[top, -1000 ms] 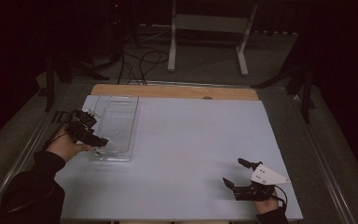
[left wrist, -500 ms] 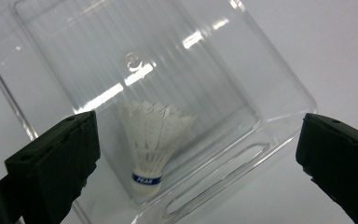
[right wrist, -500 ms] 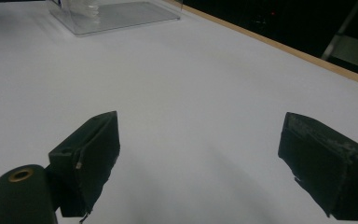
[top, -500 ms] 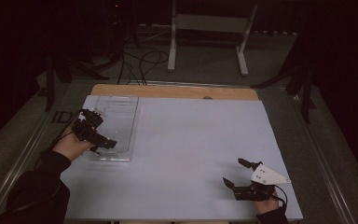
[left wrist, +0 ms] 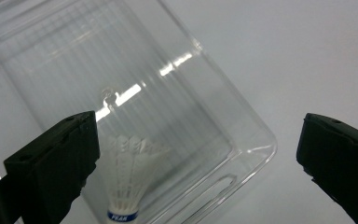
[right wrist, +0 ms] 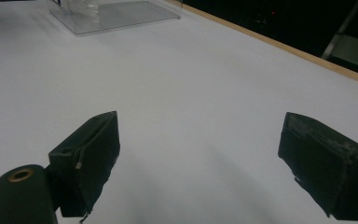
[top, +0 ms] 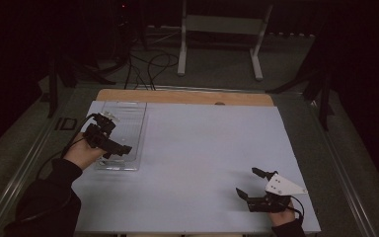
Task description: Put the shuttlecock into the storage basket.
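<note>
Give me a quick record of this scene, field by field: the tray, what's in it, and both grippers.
tray: clear plastic tray at the table's left side
contents: white shuttlecock lying inside, blue band on its cork
left gripper: left gripper above the tray, fingers just opened wide, nothing between them
right gripper: right gripper at the near right, open, empty
table: white table

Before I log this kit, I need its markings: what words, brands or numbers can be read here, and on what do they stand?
"PEAK": white letters on the blue band around the white feathered shuttlecock, which lies in the clear ribbed plastic tray.
No other text can be read: none shows on the tray, the pale table sheet or the grey three-cornered plate.
</note>
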Available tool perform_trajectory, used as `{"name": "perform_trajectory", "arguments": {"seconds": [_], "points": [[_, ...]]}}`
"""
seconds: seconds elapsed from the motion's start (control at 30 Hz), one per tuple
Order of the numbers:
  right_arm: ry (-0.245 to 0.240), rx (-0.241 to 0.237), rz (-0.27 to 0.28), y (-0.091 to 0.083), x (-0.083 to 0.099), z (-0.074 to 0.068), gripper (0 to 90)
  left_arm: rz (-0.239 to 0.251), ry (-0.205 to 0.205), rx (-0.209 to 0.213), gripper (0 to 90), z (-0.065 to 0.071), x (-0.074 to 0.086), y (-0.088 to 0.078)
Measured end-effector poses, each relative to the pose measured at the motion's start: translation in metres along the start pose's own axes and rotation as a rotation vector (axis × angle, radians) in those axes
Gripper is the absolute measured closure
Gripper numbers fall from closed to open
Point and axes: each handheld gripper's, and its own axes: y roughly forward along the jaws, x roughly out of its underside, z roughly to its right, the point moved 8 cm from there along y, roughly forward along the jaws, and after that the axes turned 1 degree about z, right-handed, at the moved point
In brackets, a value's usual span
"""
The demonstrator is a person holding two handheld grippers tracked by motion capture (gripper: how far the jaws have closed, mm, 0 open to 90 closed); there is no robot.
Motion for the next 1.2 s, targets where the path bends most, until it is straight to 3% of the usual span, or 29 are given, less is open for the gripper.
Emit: {"name": "perform_trajectory", "arguments": {"seconds": [0.37,0.47,0.6,0.9,1.0,1.2], "points": [[-0.002,0.001,0.001,0.0,0.0,0.0,12.5,0.018,0.054,0.019,0.1,0.018,-0.01,0.001],[-0.002,0.001,-0.001,0.0,0.0,0.0,12.5,0.016,0.077,0.001,0.1,0.021,-0.011,0.002],[-0.006,0.001,-0.001,0.0,0.0,0.0,12.6,0.031,0.093,0.03,0.1,0.031,-0.016,0.002],[-0.006,0.002,0.0,0.0,0.0,0.0,12.6,0.061,0.143,0.034,0.1,0.044,-0.023,0.002],[-0.005,0.002,-0.001,-0.001,0.0,0.0,12.6,0.087,0.152,0.061,0.1,0.049,-0.027,0.003],[-0.005,0.003,0.001,-0.001,-0.001,-0.001,12.5,0.11,0.189,0.076,0.1,0.06,-0.032,0.005]]}}
